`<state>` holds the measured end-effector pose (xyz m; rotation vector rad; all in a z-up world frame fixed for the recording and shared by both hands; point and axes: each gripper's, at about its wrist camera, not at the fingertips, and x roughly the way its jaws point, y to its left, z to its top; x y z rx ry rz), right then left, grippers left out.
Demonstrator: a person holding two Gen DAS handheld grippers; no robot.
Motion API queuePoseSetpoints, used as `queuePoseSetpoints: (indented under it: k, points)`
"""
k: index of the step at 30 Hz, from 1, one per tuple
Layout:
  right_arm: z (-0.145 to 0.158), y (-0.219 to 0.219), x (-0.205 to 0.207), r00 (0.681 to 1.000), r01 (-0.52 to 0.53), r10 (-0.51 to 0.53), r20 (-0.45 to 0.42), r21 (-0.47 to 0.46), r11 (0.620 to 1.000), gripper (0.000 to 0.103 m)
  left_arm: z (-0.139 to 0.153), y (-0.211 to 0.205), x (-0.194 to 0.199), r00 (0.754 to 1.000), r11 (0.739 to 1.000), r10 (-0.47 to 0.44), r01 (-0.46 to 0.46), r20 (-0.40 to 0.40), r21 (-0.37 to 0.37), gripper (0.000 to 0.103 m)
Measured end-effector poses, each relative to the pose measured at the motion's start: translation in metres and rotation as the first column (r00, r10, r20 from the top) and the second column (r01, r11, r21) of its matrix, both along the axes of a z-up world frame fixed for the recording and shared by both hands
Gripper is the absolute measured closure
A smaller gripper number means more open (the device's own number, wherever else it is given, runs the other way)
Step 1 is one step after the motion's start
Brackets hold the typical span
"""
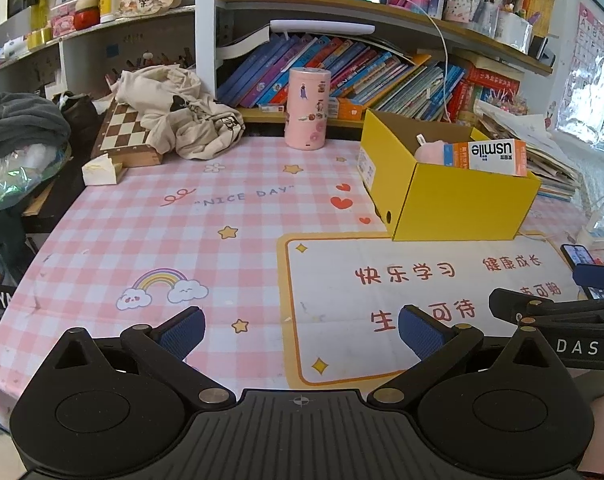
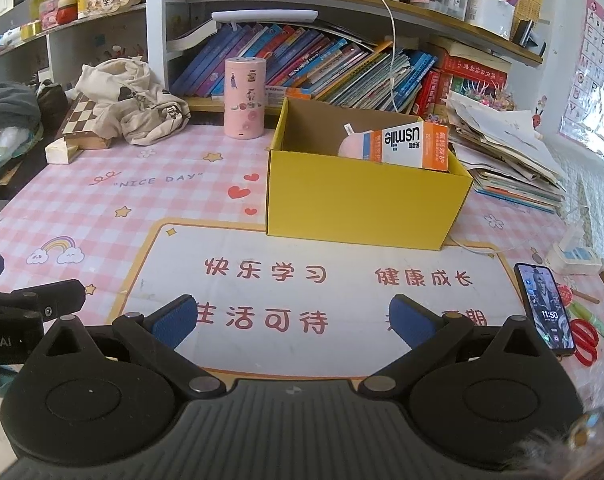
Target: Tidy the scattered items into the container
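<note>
Right wrist view: both grippers, right [image 2: 292, 318] and left [image 1: 302, 330], hang released and empty in front of the yellow box [image 2: 361, 208]. The toothpaste carton [image 2: 411, 146] is propped inside it on something pink, maybe a plush, so it looks tidied.

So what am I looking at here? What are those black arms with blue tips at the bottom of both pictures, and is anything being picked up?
There is no robot. A person holds two hand tools, each with two fingers and a camera that looks forward along them. One picture comes from the left gripper, the other from the right gripper. The blue pads are the fingertips; both pairs stand wide apart and hold nothing. Each tool also shows at the edge of the other's picture. Ahead on the pink checked desk mat stands a yellow box that already holds an orange and white usmile carton and something pink beside it. A phone and red scissors lie to the right.
</note>
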<state>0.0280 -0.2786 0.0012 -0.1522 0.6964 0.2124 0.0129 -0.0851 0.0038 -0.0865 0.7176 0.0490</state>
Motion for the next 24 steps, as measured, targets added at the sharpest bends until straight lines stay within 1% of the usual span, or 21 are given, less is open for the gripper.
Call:
queuePoseSetpoints:
  k: [9, 13, 16, 19, 24]
  points:
    - [0.0, 0.006, -0.001, 1.0, 0.007, -0.007, -0.001, -0.002, 1.0, 0.0, 0.0, -0.002, 0.001, 1.0, 1.0, -0.007, 0.007, 0.005, -0.005, 0.0]
    - [0.0, 0.005, -0.001, 1.0, 0.007, -0.007, -0.001, -0.002, 1.0, 0.0, 0.0, -0.008, 0.0, 1.0, 0.999, -0.02, 0.02, 0.011, 0.029, 0.0]
    - [0.0, 0.016, -0.006, 1.0, 0.025, -0.025, -0.002, -0.002, 1.0, 0.0, 0.001, -0.013, 0.0, 1.0, 0.998, -0.027, 0.026, 0.016, 0.054, 0.0]
    - [0.0, 0.023, -0.01, 0.999, 0.037, -0.037, -0.004, -0.003, 0.999, 0.0, 0.002, -0.012, -0.001, 1.0, 0.999, -0.023, 0.022, 0.021, 0.044, 0.0]
    - [-0.001, 0.021, -0.008, 0.999, 0.035, -0.036, -0.012, -0.003, 0.999, 0.0, 0.001, -0.009, 0.0, 1.0, 1.0, -0.014, 0.013, 0.022, 0.019, 0.0]
